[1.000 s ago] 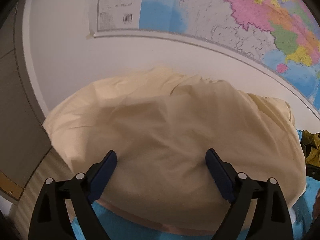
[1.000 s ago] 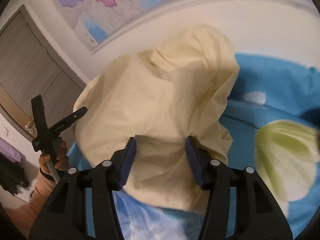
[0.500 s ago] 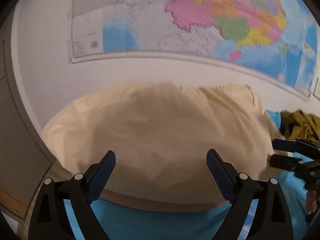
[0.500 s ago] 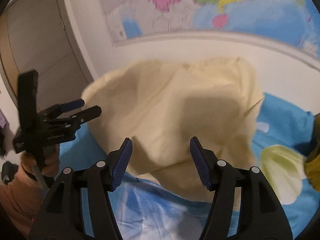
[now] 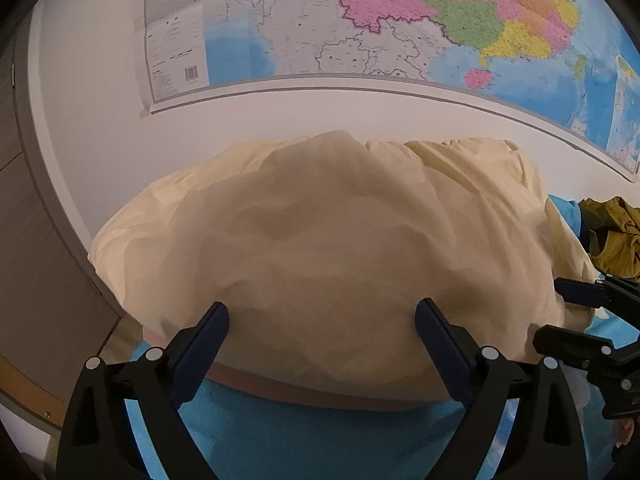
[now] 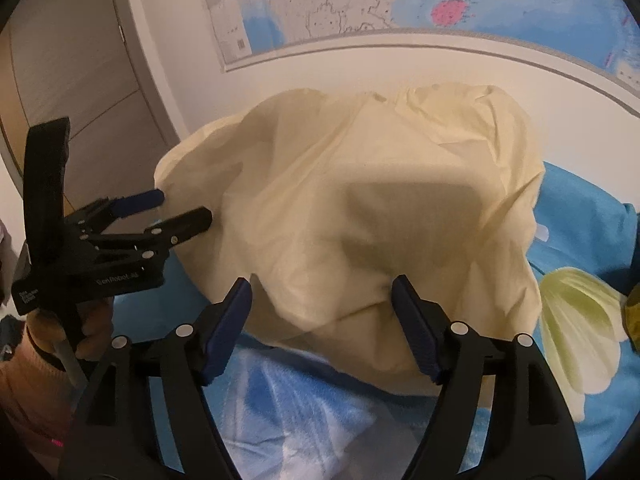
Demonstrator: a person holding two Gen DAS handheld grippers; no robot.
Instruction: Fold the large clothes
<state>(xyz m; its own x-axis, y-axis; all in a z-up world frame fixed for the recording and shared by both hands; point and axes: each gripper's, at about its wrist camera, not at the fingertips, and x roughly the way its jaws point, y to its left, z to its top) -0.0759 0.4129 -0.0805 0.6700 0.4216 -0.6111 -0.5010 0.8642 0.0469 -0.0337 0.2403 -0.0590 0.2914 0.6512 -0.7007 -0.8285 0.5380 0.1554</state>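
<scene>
A large cream garment (image 5: pixel 320 240) lies in a crumpled heap on the blue bed cover (image 5: pixel 320 436), against the wall. My left gripper (image 5: pixel 322 316) stands open just short of the heap's near edge, with nothing pressed between its pads. In the right wrist view the same garment (image 6: pixel 360 208) fills the middle. My right gripper (image 6: pixel 322 290) has its jaws opening. The heap's near fold lies in the gap, and the pads do not press on it. The left gripper (image 6: pixel 176 210) shows at the heap's left side, and the right gripper (image 5: pixel 576 316) at its right.
An olive green garment (image 5: pixel 612 236) is bunched at the far right on the bed. A coloured map (image 5: pixel 400 20) hangs on the white wall behind. A grey-brown door or cabinet (image 6: pixel 72 64) stands to the left. The cover (image 6: pixel 576 320) carries a pale flower print.
The right jaws have spread wider and the cream cloth has slid out from between them onto the bed. Both views have swung, and each gripper now shows beside the heap in the other's view.
</scene>
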